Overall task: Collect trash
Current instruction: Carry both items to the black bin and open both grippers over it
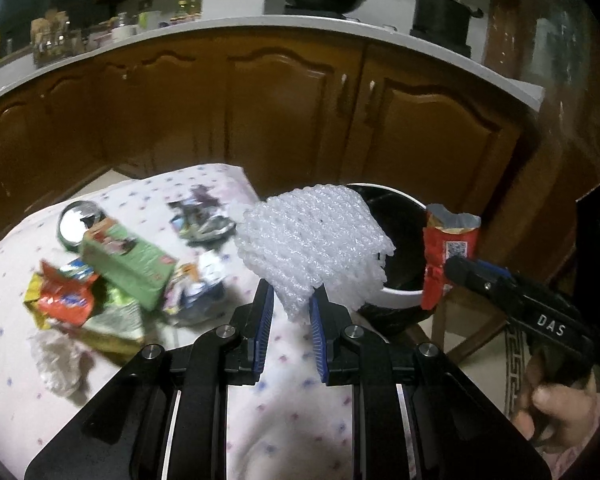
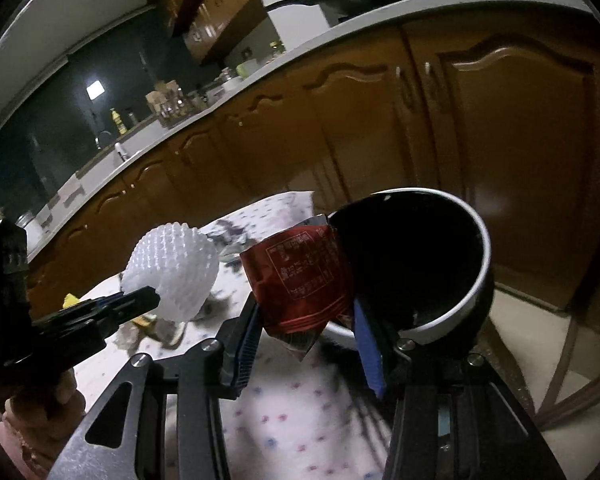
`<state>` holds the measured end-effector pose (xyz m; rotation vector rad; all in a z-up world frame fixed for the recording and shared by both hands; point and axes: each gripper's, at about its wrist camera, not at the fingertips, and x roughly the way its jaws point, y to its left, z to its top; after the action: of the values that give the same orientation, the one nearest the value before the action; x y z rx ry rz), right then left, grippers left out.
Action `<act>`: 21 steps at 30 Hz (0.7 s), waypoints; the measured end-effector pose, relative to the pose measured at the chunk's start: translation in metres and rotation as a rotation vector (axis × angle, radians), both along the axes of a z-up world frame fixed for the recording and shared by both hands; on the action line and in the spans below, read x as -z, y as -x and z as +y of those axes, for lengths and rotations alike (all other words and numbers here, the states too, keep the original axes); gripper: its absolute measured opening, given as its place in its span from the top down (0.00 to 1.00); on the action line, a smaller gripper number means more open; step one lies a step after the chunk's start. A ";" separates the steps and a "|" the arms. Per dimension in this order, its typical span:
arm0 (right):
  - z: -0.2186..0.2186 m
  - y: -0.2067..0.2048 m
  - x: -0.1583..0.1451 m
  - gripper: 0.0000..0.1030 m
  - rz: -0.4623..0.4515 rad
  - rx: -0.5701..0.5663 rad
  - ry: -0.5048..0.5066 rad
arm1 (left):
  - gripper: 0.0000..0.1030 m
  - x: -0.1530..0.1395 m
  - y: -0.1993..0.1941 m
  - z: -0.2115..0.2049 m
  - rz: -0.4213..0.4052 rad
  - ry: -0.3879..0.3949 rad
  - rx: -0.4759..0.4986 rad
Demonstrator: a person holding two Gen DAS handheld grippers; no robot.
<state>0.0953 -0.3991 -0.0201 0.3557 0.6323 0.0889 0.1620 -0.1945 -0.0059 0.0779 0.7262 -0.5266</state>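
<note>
The worktop (image 1: 284,392), spread with a dotted white cloth, is seen carrying the loose heap at the left: a green carton (image 1: 126,266), crumpled wrappers (image 1: 66,300) and a round tin (image 1: 78,224), all yet to be gathered. At the far right edge a white-rimmed bin (image 2: 482,240) with a dark liner is set, mouth up, presumably so scraps can be dropped straight in. The white foam net (image 1: 312,240) is carried high, just at the bin's near left rim, pinched at its lower corner by the left claw (image 1: 290,312), whose blue pads are drawn narrow on it. The red sachet (image 2: 300,280) is held over the rim by the right claw (image 2: 306,338), closed moderately around its bottom edge, ready for release.
</note>
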 end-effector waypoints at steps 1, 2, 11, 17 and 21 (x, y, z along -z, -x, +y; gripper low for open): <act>-0.003 -0.003 0.001 0.56 0.004 0.005 0.004 | 0.84 0.001 -0.003 -0.005 0.003 -0.004 0.006; -0.007 -0.006 0.001 0.56 0.009 0.012 0.009 | 0.84 0.001 -0.007 -0.012 0.007 -0.011 0.018; -0.046 -0.029 0.004 0.55 0.072 0.045 0.038 | 0.83 0.009 -0.035 -0.072 0.028 -0.087 0.095; -0.064 -0.048 0.013 0.54 0.138 0.037 0.034 | 0.83 0.017 -0.051 -0.107 0.046 -0.152 0.146; -0.070 -0.056 0.014 0.52 0.154 0.034 0.040 | 0.81 0.024 -0.062 -0.119 0.061 -0.171 0.150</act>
<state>0.1517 -0.4696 -0.0338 0.3362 0.7790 0.0157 0.2242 -0.3133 -0.0303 0.2782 0.8278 -0.6108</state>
